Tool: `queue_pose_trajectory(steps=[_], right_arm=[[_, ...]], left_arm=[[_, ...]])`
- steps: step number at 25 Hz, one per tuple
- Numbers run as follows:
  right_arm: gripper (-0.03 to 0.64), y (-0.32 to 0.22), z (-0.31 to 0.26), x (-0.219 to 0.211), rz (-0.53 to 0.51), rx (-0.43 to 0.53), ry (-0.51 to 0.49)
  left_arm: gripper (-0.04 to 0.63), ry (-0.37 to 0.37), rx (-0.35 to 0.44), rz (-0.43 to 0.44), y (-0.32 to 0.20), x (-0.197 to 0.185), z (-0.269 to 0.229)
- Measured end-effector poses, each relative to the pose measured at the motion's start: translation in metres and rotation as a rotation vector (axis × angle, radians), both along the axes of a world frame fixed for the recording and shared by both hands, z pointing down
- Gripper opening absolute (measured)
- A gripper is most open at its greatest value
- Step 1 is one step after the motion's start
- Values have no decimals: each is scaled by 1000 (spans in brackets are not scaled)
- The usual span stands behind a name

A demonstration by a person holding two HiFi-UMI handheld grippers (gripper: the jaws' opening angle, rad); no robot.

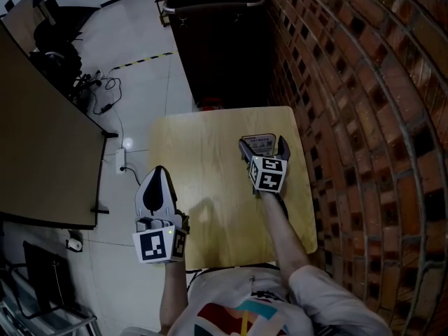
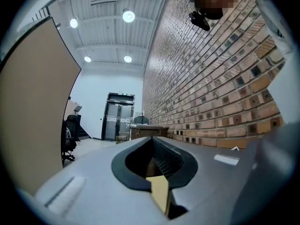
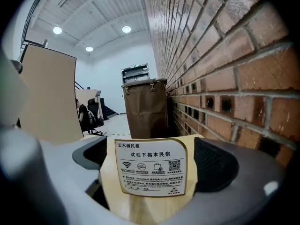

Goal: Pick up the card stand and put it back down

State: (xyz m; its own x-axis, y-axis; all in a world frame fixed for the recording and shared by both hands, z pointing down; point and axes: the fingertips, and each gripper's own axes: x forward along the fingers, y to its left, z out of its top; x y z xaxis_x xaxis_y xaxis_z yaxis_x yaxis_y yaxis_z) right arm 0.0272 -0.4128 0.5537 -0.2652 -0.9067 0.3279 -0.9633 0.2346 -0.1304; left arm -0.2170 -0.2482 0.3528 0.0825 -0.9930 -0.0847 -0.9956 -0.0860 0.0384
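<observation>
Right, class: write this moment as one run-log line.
right gripper: jaws flank card stand, contact unclear | left gripper: shut, empty, at left edge of table | stand lifted: cannot tell

A brick wall runs along the right, beside a small light wooden surface. The floor is pale and glossy, with cables trailing near a tan partition. A dark bin stands beyond. Round ceiling lights shine above glazed double doors.
</observation>
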Motion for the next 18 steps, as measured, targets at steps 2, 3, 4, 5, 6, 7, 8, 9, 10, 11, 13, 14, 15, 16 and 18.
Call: queue_pose_trajectory(steps=[2,3,4,5,6,7,8,9,10,11,13,14,15,16,18], right_arm=[[546,3,-6,2,3,13,-10],[546,5,-12,2,0,25,-28],[545,7,-20,1,-8,42,-58],[534,11,-31,-1,-22,66,-96],[492,15,-46,-2,-38,97,-135],[447,22,-64,-1,-53,135,-163],[362,30,-85,1,-65,181,-175],[264,41,-108,4,-75,231,-175],[165,53,-133,8,-85,284,-170],[72,67,-158,11,-95,339,-170],[2,101,-206,16,-126,442,-195],[2,120,-229,18,-147,491,-219],[2,141,-250,20,-170,537,-245],[2,162,-270,21,-190,578,-263],[2,198,-295,24,-212,642,-250]], left_arm=[[6,-5,4,12,2,3,-1],[6,-8,5,19,4,4,0],[6,-8,9,20,5,5,-1],[6,-6,14,16,6,5,-3],[6,-2,18,12,7,6,-5],[6,1,20,13,9,8,-6],[6,2,22,17,12,10,-8],[6,-3,29,26,15,13,-11],[5,-14,41,39,18,17,-14],[6,-28,53,53,22,20,-17],[5,-47,76,71,30,27,-25],[5,-51,88,75,33,29,-29],[6,-53,99,79,35,31,-33],[5,-56,112,83,38,33,-38],[6,-57,141,89,44,38,-48]])
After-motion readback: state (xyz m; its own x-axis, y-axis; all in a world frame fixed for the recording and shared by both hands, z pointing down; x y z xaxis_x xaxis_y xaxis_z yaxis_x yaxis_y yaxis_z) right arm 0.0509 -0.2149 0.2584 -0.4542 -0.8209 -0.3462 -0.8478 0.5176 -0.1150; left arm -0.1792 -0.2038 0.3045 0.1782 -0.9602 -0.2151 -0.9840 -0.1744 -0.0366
